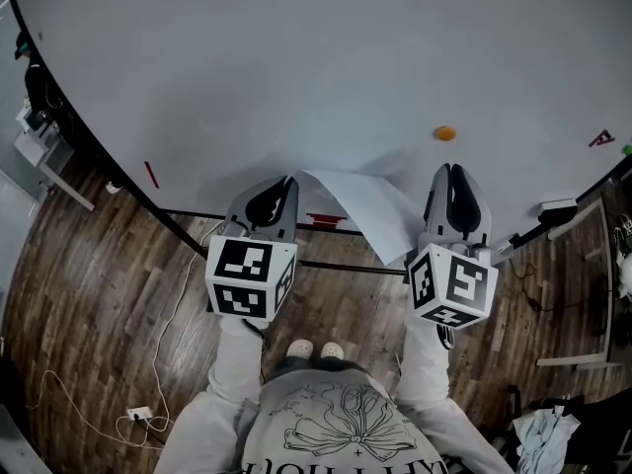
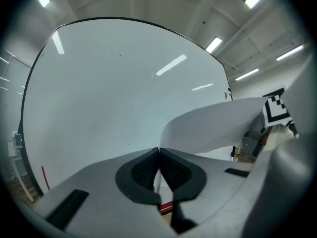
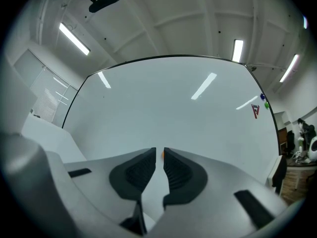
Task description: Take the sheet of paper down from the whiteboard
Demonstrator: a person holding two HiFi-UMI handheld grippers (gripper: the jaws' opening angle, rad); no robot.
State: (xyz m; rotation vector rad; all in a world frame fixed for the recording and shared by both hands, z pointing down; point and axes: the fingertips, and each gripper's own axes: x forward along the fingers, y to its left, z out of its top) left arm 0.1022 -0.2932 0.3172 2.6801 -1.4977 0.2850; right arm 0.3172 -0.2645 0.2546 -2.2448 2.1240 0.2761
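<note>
The white sheet of paper [image 1: 370, 205] hangs off the lower edge of the whiteboard [image 1: 316, 67] and curls to the right between my two grippers. My left gripper [image 1: 287, 182] is shut on the sheet's left corner. In the left gripper view the paper [image 2: 223, 125] bends away to the right from the closed pads [image 2: 143, 170]. My right gripper [image 1: 450, 169] is level with the sheet's right side, just below an orange magnet [image 1: 444, 133]. Its jaws stand a narrow slit apart with nothing between them. The magnet [image 3: 162, 154] shows through that slit.
A red strip [image 1: 151, 174] sticks to the board at lower left and a red thing [image 1: 323, 220] lies on the board's tray. Coloured magnets [image 1: 600, 138] sit at the board's right edge. Cables and a power strip [image 1: 138, 415] lie on the wooden floor.
</note>
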